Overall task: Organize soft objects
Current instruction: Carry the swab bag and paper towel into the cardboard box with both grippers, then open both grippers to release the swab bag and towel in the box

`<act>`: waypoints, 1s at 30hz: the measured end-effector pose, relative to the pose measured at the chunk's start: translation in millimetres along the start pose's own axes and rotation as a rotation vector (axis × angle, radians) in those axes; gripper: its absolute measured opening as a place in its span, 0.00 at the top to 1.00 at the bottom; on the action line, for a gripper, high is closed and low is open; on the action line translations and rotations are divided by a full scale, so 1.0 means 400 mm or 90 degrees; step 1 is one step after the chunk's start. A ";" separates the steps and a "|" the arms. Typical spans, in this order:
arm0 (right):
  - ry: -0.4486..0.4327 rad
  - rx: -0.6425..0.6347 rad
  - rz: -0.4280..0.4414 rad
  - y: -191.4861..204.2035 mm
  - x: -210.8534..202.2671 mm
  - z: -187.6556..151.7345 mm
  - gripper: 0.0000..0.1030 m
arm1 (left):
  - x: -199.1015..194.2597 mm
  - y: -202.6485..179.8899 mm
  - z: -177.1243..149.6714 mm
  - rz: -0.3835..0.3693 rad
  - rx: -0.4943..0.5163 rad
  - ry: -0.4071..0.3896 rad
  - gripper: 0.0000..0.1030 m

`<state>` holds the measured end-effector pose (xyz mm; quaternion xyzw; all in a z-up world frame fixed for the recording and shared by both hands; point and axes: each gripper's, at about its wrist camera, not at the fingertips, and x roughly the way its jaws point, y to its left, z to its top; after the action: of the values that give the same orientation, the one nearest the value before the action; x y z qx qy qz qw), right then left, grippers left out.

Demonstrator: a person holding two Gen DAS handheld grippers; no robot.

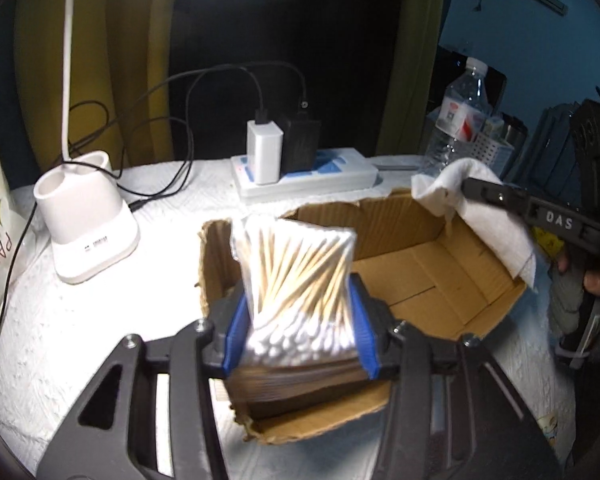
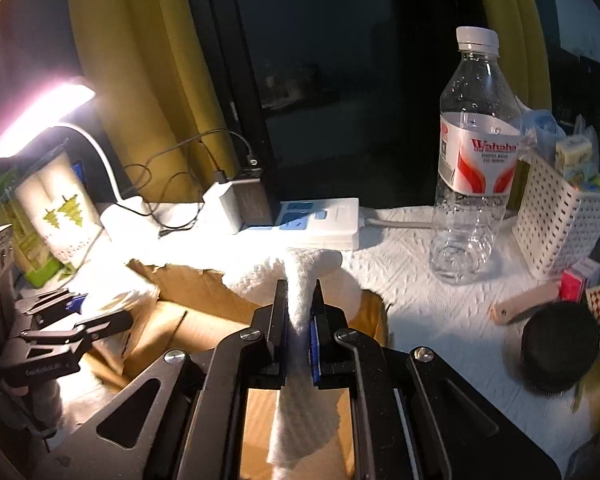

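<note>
A cotton swab pack (image 1: 296,272) is clamped by the left gripper (image 1: 298,320) over the cardboard box (image 1: 440,264); a white cloth (image 2: 300,296) is pinched by the right gripper (image 2: 300,308) at its right rim.

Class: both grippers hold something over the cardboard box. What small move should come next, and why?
Probably lower the left gripper and release its cotton swab pack into the cardboard box: the pack already hangs above the box's open, bare floor.
</note>
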<state>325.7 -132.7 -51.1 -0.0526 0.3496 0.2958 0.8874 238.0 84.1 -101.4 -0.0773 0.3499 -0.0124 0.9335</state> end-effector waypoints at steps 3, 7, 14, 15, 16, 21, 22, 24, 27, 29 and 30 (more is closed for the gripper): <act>0.022 -0.013 -0.015 -0.006 0.042 -0.015 0.91 | 0.010 -0.003 0.000 -0.001 0.006 0.004 0.54; 0.053 -0.049 -0.053 -0.003 0.080 -0.057 0.91 | 0.022 -0.008 -0.003 0.012 0.023 0.012 0.54; 0.098 -0.129 -0.101 0.045 0.055 -0.109 0.91 | 0.022 -0.001 0.002 0.012 0.026 0.022 0.54; 0.106 -0.142 -0.103 0.055 0.049 -0.116 0.91 | 0.020 -0.002 0.001 0.011 0.026 0.023 0.54; 0.116 -0.153 -0.101 0.064 0.044 -0.124 0.91 | 0.019 -0.005 0.000 0.013 0.028 0.024 0.54; 0.129 -0.171 -0.096 0.080 0.010 -0.140 0.90 | 0.005 -0.018 -0.008 0.008 0.035 0.032 0.53; 0.131 -0.170 -0.096 0.079 0.002 -0.141 0.88 | 0.000 -0.019 -0.010 0.007 0.035 0.032 0.51; 0.128 -0.169 -0.101 0.079 -0.014 -0.141 0.78 | -0.010 -0.021 -0.012 0.008 0.035 0.029 0.49; 0.118 -0.162 -0.106 0.079 -0.037 -0.140 0.58 | -0.026 -0.023 -0.015 0.011 0.034 0.023 0.48; 0.110 -0.158 -0.110 0.081 -0.054 -0.140 0.52 | -0.040 -0.025 -0.017 0.015 0.032 0.017 0.47; 0.105 -0.157 -0.113 0.083 -0.063 -0.140 0.52 | -0.048 -0.026 -0.017 0.015 0.031 0.014 0.47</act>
<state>259.7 -134.7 -72.9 -0.2158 0.3761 0.2512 0.8654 219.3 74.3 -92.5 -0.0501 0.3604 -0.0106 0.9314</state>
